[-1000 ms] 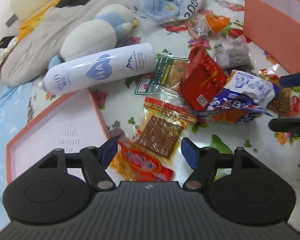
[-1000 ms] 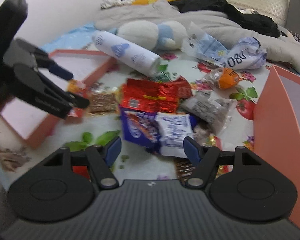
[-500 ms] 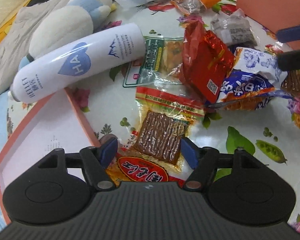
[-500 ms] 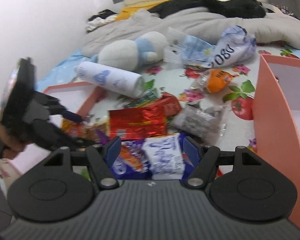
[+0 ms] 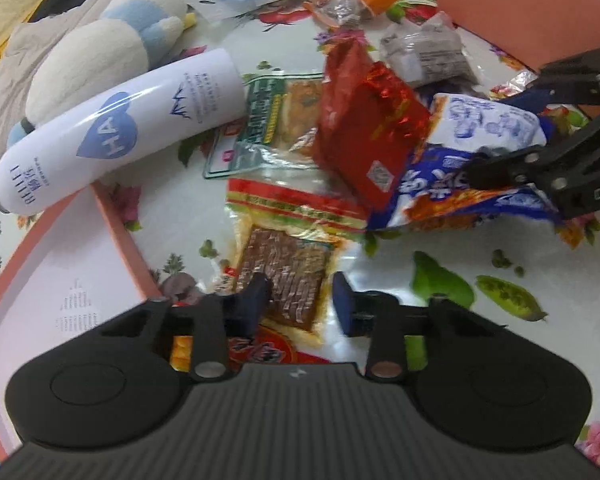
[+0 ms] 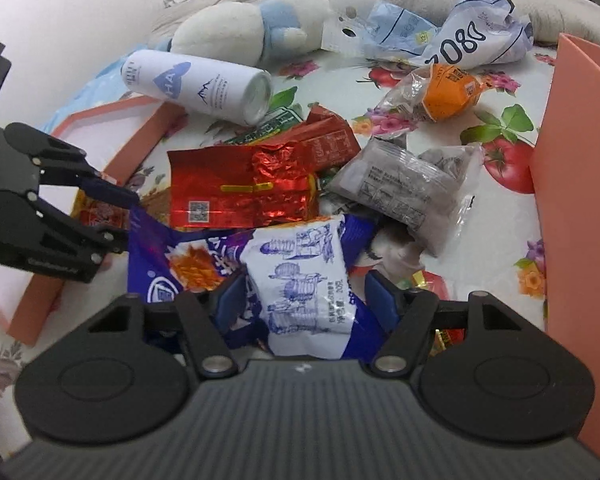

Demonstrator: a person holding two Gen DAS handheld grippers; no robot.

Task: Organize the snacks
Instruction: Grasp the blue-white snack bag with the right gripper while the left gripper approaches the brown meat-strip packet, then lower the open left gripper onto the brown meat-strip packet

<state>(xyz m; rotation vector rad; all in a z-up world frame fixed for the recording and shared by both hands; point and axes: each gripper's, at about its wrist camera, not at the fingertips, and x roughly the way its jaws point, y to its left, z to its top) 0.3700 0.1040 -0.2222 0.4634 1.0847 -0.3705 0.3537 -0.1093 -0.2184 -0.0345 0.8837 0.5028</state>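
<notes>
While both tools are closing, the left tool straddles a slick, floppy jerky packet; the right tool straddles a light, crinkly blue-and-white snack bag, best pinched mid-body.

Red foil packet, blue-and-white printed packet.

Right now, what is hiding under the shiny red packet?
The red packet lies partly over a green-labelled snack bag and the edge of the blue and white bag. Whatever lies beneath its middle is covered, so I cannot tell.
</notes>
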